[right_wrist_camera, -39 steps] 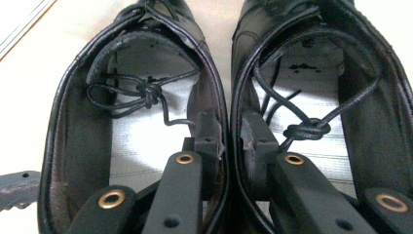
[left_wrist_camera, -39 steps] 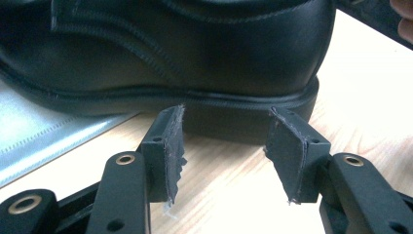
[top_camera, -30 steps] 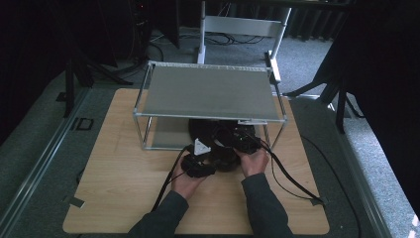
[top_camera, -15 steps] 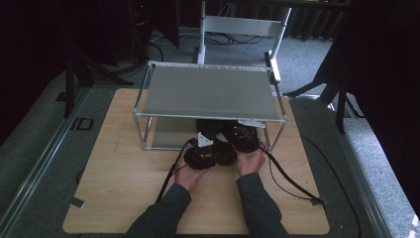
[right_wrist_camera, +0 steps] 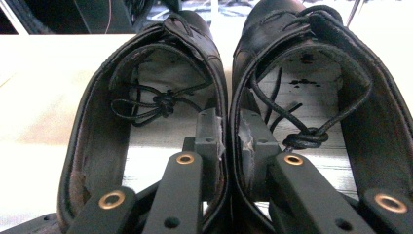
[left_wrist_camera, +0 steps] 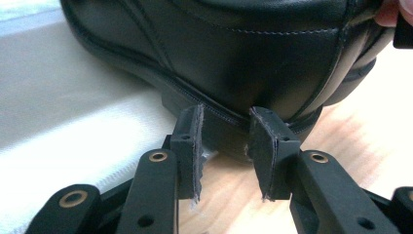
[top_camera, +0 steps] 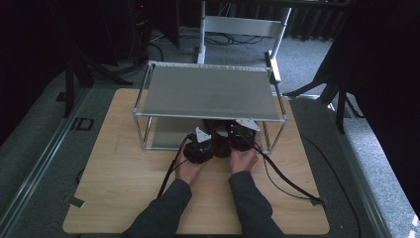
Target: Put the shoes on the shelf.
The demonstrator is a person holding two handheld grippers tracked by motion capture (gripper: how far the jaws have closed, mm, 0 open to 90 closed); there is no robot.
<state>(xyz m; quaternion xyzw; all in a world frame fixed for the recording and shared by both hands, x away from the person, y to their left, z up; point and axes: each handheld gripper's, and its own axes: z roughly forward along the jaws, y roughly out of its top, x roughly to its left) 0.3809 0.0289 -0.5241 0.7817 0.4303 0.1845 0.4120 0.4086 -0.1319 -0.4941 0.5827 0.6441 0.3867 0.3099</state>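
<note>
Left tool [left_wrist_camera: 224,146]: jaws spread, set against the heel edge of the left black leather lace-up shoe [left_wrist_camera: 234,53], where the sole meets the upper. They bracket the heel without pinching it; the heel rests partly on the pale shelf surface [left_wrist_camera: 58,126] and partly over the wooden bench [left_wrist_camera: 350,141].

The pair sits at the front edge of the lower tier of the two-tier metal-framed rack [top_camera: 208,91], heels toward the person, between the left hand [top_camera: 188,168] and right hand [top_camera: 242,161].

Right tool [right_wrist_camera: 231,141]: jaws pressed together on the two adjoining inner collars, one jaw inside each shoe, pinching the pair as one. The right black leather lace-up shoe [right_wrist_camera: 311,73] shows loose laces [right_wrist_camera: 302,136] lying inside.

Recommendation: keep the right pinch firm, steady the heel squarely with the left tool, and move both shoes level and together so neither collar slips free.
</note>
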